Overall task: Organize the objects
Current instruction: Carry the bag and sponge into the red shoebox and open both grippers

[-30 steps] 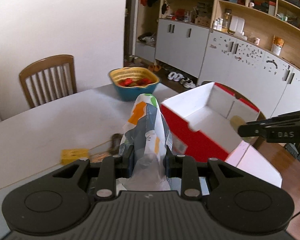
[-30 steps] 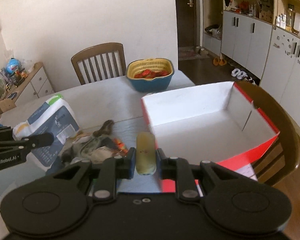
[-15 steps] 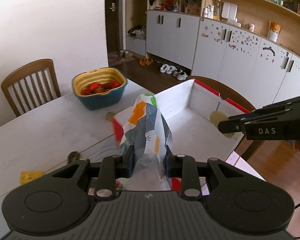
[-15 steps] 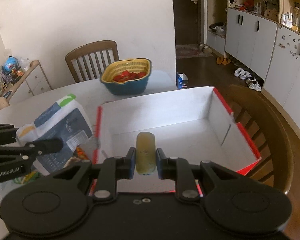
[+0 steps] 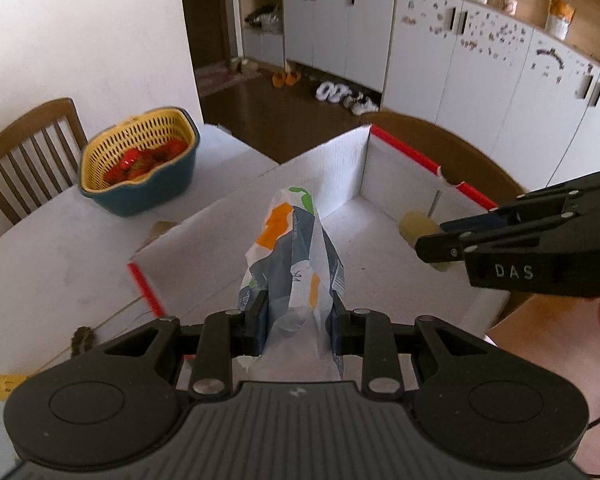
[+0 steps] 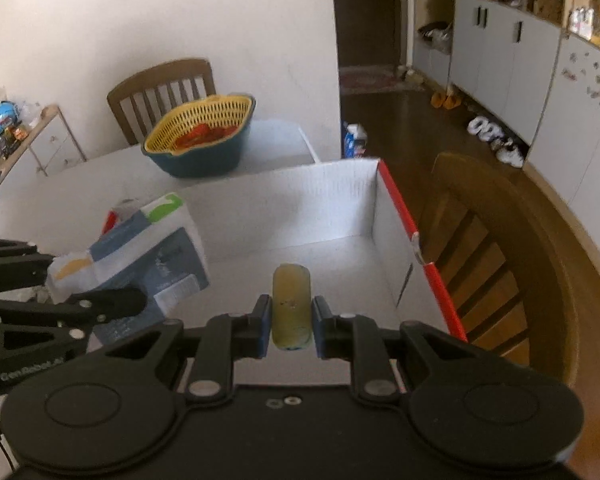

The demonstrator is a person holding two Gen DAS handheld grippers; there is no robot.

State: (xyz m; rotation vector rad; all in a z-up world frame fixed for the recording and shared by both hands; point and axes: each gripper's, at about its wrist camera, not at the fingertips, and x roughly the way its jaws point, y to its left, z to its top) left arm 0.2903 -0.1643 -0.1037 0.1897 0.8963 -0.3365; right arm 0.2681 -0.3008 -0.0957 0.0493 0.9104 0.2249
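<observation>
My left gripper (image 5: 298, 314) is shut on a crinkly grey, white and orange bag (image 5: 290, 256) and holds it above the open box (image 5: 340, 172), a white carton with red edges. In the right wrist view the same bag (image 6: 140, 248) hangs at the left, over the box's left part. My right gripper (image 6: 291, 320) is shut on a pale yellow cylinder (image 6: 291, 304), held over the box's white floor (image 6: 340, 264). From the left wrist view the cylinder (image 5: 416, 230) and the right gripper (image 5: 440, 246) show at the right, above the box.
A yellow strainer basket in a blue bowl (image 5: 140, 164) with red fruit sits on the white table (image 5: 52, 264) behind the box. Wooden chairs stand at the far side (image 6: 164, 92) and right of the box (image 6: 500, 248). A small yellow item (image 5: 8, 384) lies at the table's near left.
Both grippers have moved with their loads from beside the box to over its inside; the basket has shifted left in both views.
</observation>
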